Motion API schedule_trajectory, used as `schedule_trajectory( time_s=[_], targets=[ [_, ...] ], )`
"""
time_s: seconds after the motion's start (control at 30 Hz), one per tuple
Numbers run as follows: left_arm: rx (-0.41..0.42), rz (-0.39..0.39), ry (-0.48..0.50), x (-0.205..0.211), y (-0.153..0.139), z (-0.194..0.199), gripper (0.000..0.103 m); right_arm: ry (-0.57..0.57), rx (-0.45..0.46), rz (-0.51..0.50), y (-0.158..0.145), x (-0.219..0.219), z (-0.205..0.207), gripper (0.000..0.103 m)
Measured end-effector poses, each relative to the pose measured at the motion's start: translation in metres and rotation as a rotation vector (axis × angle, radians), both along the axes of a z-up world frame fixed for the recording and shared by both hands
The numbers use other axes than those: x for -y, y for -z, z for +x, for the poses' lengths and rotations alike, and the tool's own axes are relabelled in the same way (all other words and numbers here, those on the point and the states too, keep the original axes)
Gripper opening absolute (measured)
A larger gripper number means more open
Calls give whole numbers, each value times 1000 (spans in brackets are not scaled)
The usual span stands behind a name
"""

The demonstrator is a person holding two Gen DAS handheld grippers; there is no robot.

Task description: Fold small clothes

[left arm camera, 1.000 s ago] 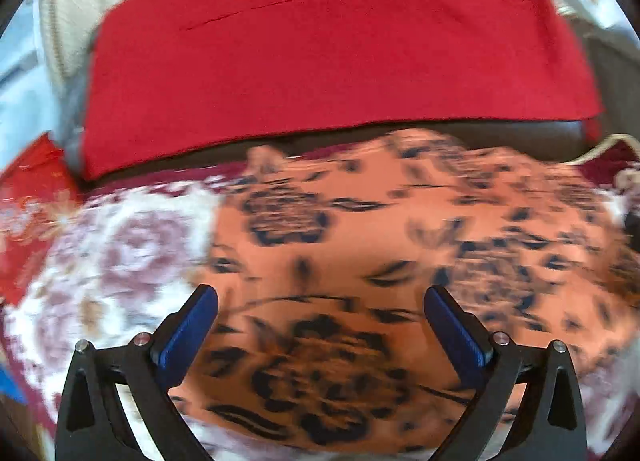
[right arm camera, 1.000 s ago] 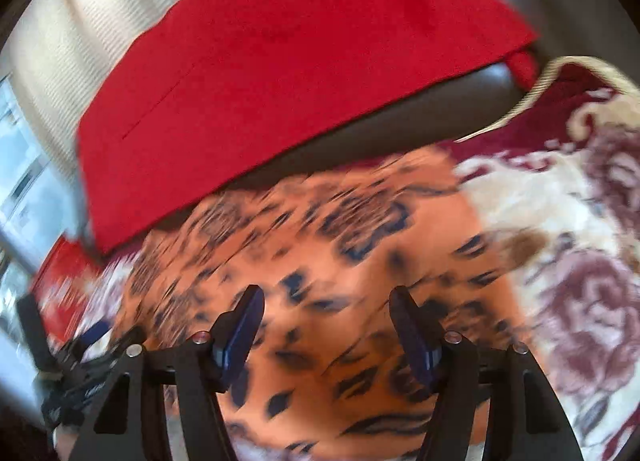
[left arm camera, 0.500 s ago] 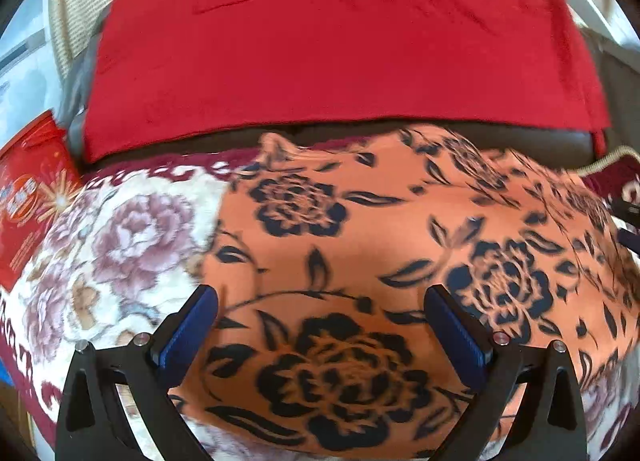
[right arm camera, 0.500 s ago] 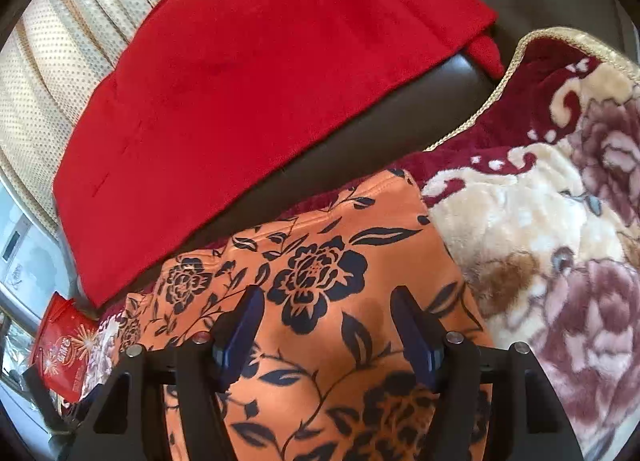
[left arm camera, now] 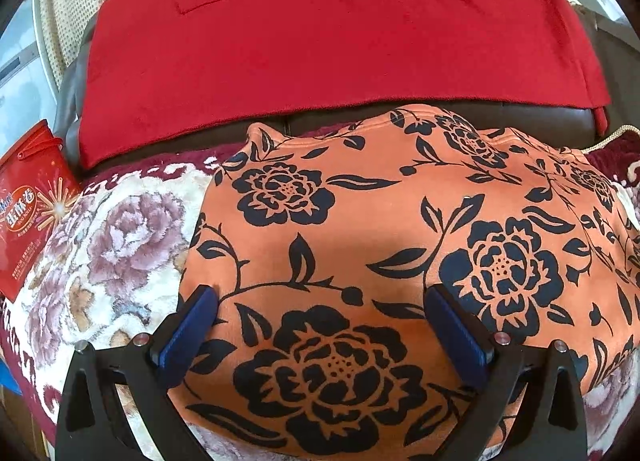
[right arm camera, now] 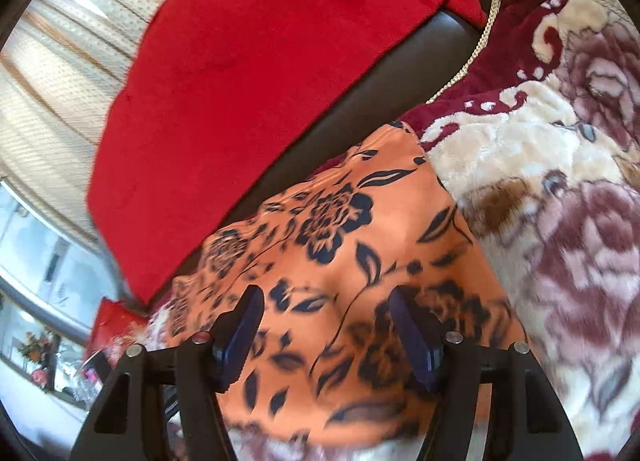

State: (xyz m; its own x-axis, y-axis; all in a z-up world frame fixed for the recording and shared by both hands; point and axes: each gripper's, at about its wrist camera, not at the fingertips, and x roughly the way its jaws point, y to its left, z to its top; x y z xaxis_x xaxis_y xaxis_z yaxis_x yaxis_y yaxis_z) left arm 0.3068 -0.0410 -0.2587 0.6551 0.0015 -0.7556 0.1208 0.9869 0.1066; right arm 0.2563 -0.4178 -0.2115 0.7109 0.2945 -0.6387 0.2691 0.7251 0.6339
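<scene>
An orange garment with a dark blue flower print (left arm camera: 380, 245) lies spread flat on a plush floral blanket (left arm camera: 116, 237). It also shows in the right wrist view (right arm camera: 352, 245). My left gripper (left arm camera: 320, 321) is open and empty, hovering over the garment's near left part. My right gripper (right arm camera: 326, 325) is open and empty, over the garment's near right part, close to its right edge. Neither gripper holds cloth.
A red cloth (left arm camera: 328, 37) drapes over the dark sofa back (left arm camera: 440, 117) behind the garment. A red printed box (left arm camera: 28, 205) stands at the far left. The blanket (right arm camera: 560, 201) runs on to the right. Cream curtains (right arm camera: 68, 73) hang behind the sofa.
Both grippers have settled after a fast move and the left view has sharpened. The right gripper has swung and tilted, now nearer the garment's right edge. Both stayed open.
</scene>
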Motion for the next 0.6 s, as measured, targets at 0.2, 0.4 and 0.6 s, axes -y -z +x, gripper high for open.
schedule_trajectory(
  time_s=[0.2,0.4,0.6],
  targets=[
    [1,-6,-11,0,0,-1,103,15,59,151,3,2,-52,70],
    [89,-117,4,-15,-29,-14,103,98,57,340,22,21,-88,72],
    [-58,6,34,1,8,2,103,189,15,390,41,27,-96,73]
  ],
)
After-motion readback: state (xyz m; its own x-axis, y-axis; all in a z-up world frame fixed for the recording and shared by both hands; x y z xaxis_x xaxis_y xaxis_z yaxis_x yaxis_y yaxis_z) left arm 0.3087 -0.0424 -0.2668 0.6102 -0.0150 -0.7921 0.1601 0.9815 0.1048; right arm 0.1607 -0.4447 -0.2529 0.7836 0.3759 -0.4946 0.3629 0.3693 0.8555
